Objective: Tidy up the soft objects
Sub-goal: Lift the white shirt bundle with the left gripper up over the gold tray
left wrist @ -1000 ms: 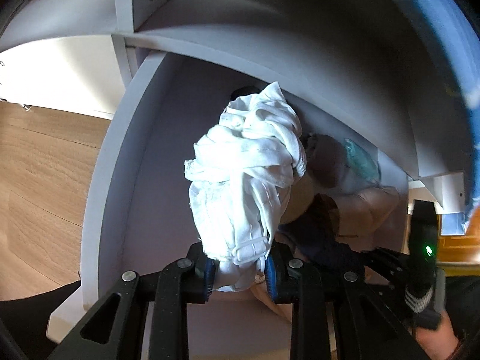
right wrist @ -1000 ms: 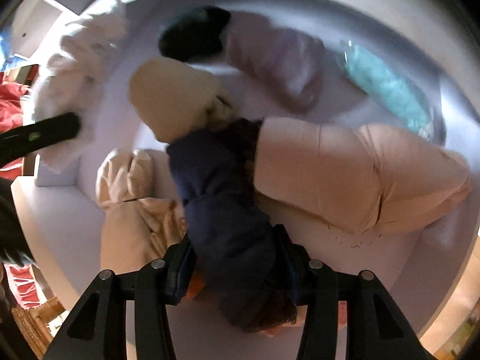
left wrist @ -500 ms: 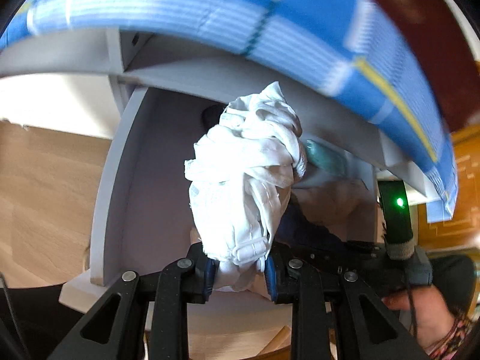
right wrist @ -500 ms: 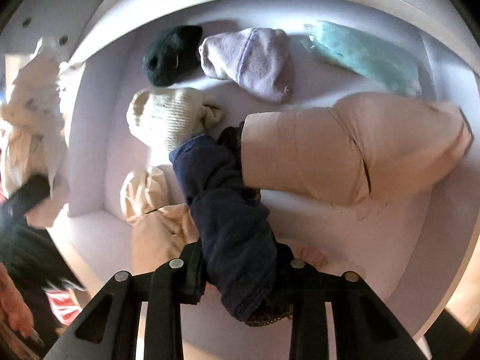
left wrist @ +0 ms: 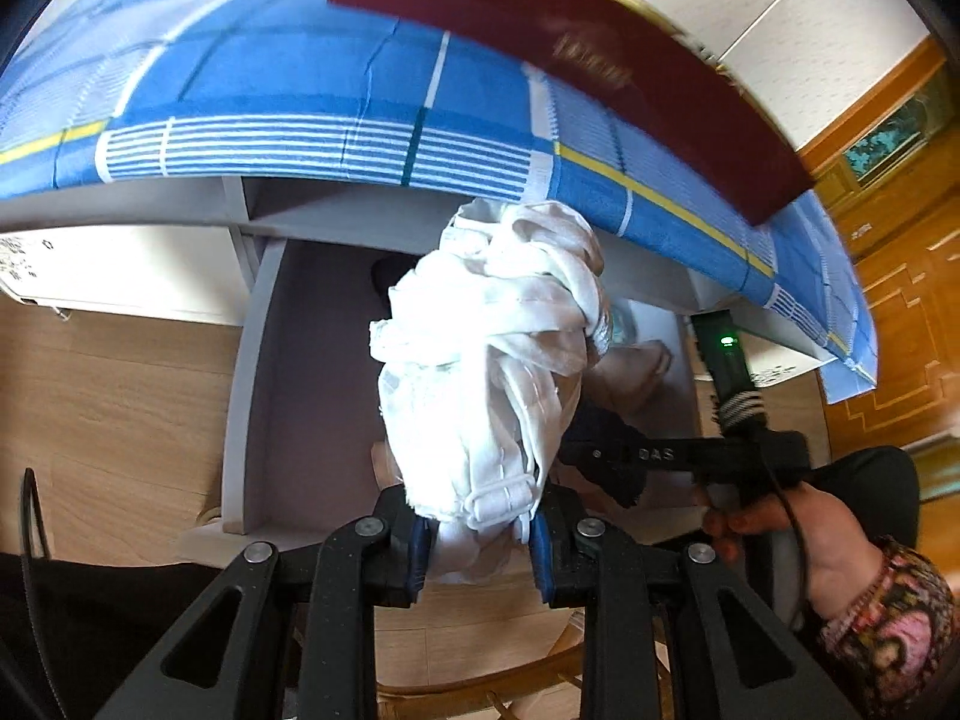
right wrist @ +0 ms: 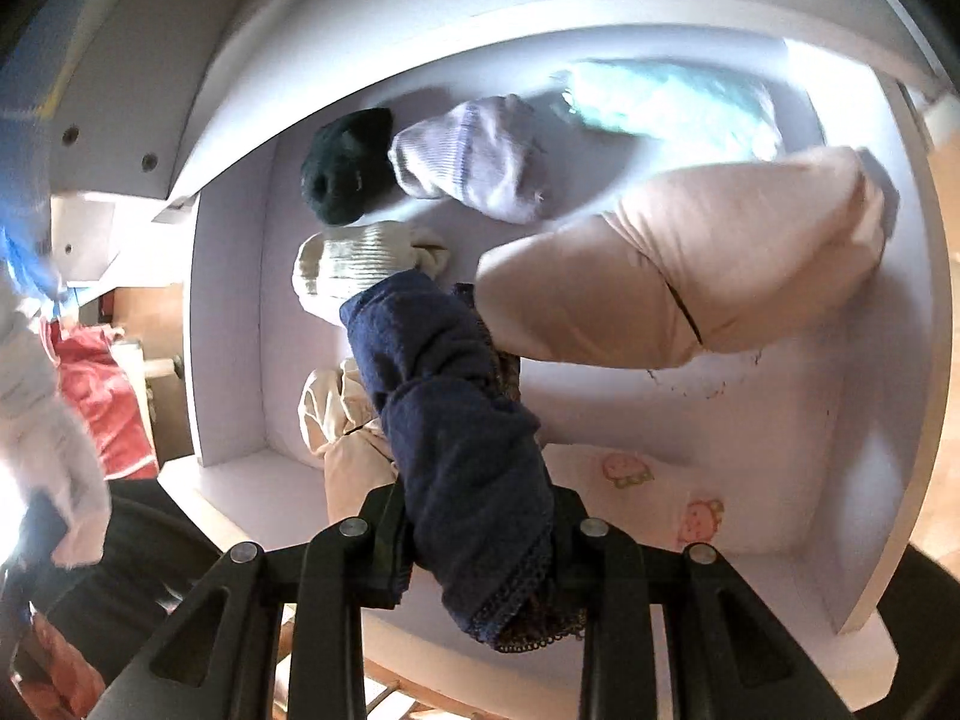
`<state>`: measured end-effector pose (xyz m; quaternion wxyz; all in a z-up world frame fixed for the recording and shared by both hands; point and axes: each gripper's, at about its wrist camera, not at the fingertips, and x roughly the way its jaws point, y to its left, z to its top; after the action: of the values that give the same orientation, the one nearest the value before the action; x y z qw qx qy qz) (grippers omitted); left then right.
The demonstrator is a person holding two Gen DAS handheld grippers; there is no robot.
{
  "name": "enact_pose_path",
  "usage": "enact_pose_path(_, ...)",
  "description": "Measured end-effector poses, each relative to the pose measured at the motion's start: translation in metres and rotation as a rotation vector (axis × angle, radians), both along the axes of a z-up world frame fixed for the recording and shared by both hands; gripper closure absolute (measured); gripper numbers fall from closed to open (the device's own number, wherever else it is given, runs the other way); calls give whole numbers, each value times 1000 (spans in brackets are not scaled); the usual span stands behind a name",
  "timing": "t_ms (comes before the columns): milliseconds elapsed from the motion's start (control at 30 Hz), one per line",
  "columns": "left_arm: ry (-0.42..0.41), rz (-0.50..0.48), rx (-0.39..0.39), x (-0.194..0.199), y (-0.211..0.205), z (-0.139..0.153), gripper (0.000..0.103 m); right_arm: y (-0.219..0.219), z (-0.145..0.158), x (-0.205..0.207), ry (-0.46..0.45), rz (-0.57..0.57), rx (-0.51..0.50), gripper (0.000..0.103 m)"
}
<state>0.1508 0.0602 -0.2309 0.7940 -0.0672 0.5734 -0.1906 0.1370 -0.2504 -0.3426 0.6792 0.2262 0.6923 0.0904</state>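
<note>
A: Why was the left gripper (left wrist: 480, 540) held up in front of the drawer (left wrist: 252, 396) rather than down inside it?

B: Its jaws were pinching a crumpled white garment (left wrist: 492, 372) by the bottom edge. The bundle stood up above the pads, clear of the drawer and level with the blue checked cloth (left wrist: 360, 96) on the tabletop. I judged it was being taken out for sorting.

A: And the right gripper (right wrist: 480, 546)?

B: Pressed shut on a dark navy piece with a lace hem (right wrist: 456, 432), held over the drawer's front half. The rest lay on the drawer floor: a black sock ball (right wrist: 345, 168), a lilac one (right wrist: 474, 156), a cream one (right wrist: 354, 264), a teal item (right wrist: 666, 102) at the back, and a big beige garment (right wrist: 690, 264).

A: So two items at once?

B: One per hand, probably to separate underwear from socks.
</note>
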Motion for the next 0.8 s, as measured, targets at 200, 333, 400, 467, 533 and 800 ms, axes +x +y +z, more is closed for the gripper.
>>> enact_pose_path(200, -43, -37, -32, -9, 2, 27, 76, -9, 0, -2, 9, -29, 12, 73)
enact_pose_path(333, -34, -67, -19, -23, 0, 32, 76, -17, 4, -7, 14, -43, 21, 73)
enact_pose_path(400, -32, -76, -20, -30, 1, 31, 76, -20, 6, -10, 16, -51, 26, 73)
enact_pose_path(467, -31, -76, -31, -39, 2, 33, 76, -23, 6, -10, 20, -59, 32, 73)
enact_pose_path(533, -37, -73, -55, -49, 3, 40, 76, -25, 7, -11, 22, -67, 36, 73)
enact_pose_path(800, -100, -59, -115, -29, -12, 78, 76, -25, 5, -12, 28, -76, 39, 73)
